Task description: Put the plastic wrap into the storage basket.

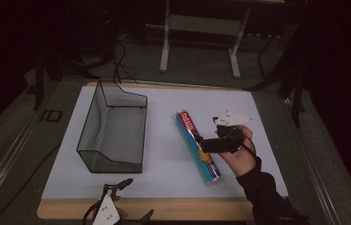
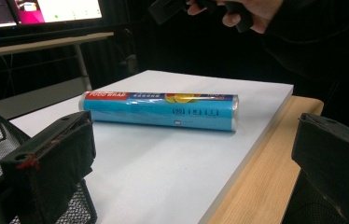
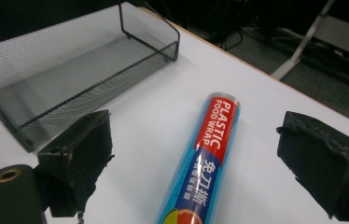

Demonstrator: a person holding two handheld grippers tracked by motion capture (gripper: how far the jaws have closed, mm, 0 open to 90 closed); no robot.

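Note:
A blue and red roll of plastic food wrap (image 1: 189,125) lies flat on the white board (image 1: 164,168), right of centre. My right gripper (image 1: 201,143), held by a hand from the right, hovers over the roll's middle. Its jaws stand wide apart in the right gripper view, with the roll (image 3: 210,154) lying between them and untouched by either pad. My right gripper (image 3: 196,140) is open. My left gripper (image 1: 138,197) rests low at the table's front edge, open (image 2: 191,140) with nothing between its jaws, and looks across at the roll (image 2: 158,111).
A black wire-mesh tray (image 1: 89,122) stands on the board's left half, and its inside (image 3: 70,70) holds nothing. The wooden table edge (image 1: 187,208) runs along the front. Beyond the table are a frame's white legs (image 1: 165,47), floor cables and a lit monitor (image 2: 46,9).

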